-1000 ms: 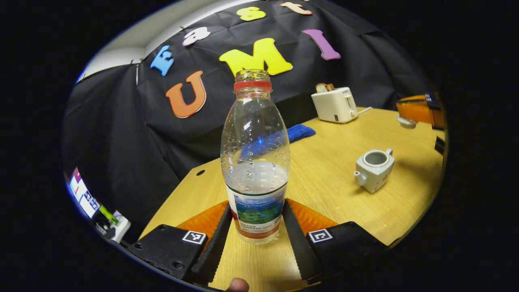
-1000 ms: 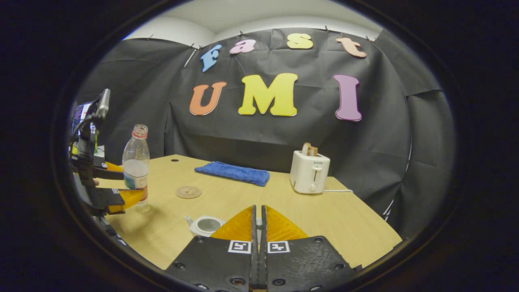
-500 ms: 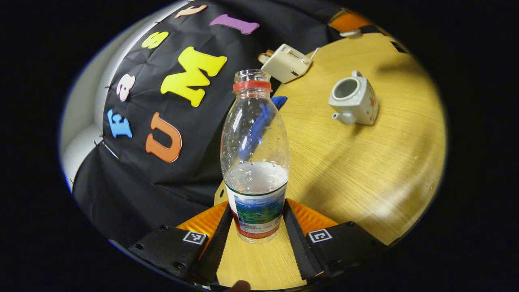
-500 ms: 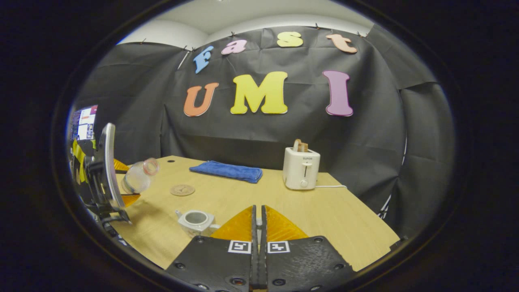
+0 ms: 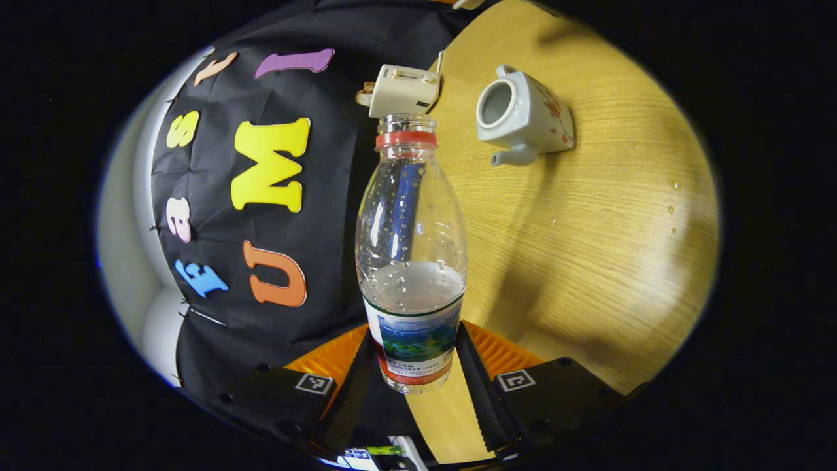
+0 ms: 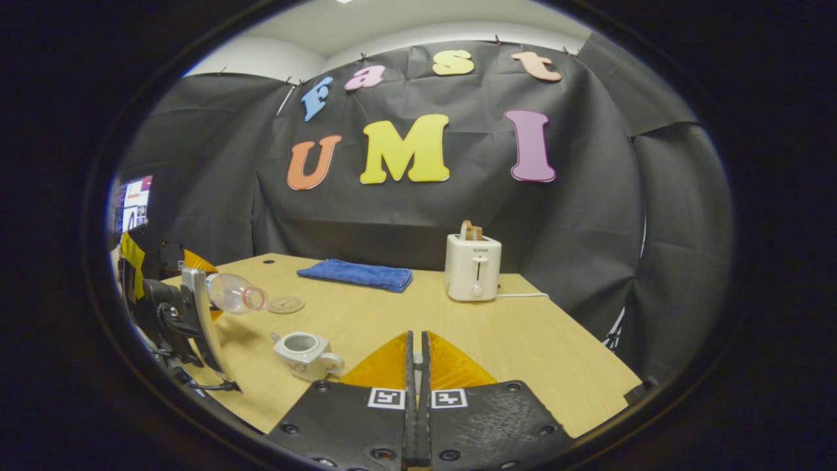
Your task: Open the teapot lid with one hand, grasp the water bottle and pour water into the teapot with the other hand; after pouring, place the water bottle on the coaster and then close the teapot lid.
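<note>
water bottle (image 5: 410, 261) uncapped, tipped near level above the table (image 5: 588, 229), mouth toward the lidless teapot (image 5: 523, 118). my left gripper (image 5: 413, 392) clamps its label. right gripper (image 6: 416, 392) closed; what it grips, i can't tell.

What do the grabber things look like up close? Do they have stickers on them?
Each one is a black block with small screws. The left gripper and the right gripper both have two long fingers with ribbed orange wedges beside them. On each side sits a little white square sticker with a black pattern, like a code. The left gripper's fingers have saw-like ridges along their inner edges.
</note>
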Motion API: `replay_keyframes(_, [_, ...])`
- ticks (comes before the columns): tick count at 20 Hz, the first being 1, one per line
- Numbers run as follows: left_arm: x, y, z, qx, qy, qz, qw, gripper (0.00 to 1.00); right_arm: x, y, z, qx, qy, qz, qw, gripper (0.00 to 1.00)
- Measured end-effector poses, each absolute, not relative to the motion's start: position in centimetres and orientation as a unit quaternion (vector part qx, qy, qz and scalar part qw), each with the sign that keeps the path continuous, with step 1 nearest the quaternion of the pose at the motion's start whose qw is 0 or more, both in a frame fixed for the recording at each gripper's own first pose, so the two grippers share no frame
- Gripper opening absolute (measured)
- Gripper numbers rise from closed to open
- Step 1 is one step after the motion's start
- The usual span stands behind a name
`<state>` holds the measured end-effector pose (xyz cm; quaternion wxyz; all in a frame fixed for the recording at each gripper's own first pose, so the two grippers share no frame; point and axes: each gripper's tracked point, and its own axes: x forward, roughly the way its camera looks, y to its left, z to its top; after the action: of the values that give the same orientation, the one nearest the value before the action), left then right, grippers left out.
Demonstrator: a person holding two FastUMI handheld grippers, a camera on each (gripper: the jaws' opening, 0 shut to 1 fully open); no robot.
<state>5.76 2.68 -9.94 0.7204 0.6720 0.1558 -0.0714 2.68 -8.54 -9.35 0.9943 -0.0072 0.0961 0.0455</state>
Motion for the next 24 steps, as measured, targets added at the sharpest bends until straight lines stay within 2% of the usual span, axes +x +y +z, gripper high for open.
replay_keyframes(10, [6.3,2.1,-7.8,0.743,0.123,-0.064,0.654,0.75,1.9,-10.2,-9.8,-0.005,0.099,0.032,0.995,0.0])
replay_keyframes(11, [6.2,1.8,-7.8,0.75,0.119,-0.064,0.648,0.8,1.8,-10.4,-9.9,-0.006,0.099,0.031,0.995,0.0])
replay_keyframes(12, [6.2,1.6,-7.8,0.754,0.117,-0.062,0.643,0.75,1.8,-10.5,-10.0,-0.006,0.1,0.031,0.995,0.0])
replay_keyframes(24, [7.2,0.1,-6.4,0.808,0.081,-0.048,0.582,0.75,1.5,-11.8,-10.2,-0.002,0.098,0.022,0.995,0.0])
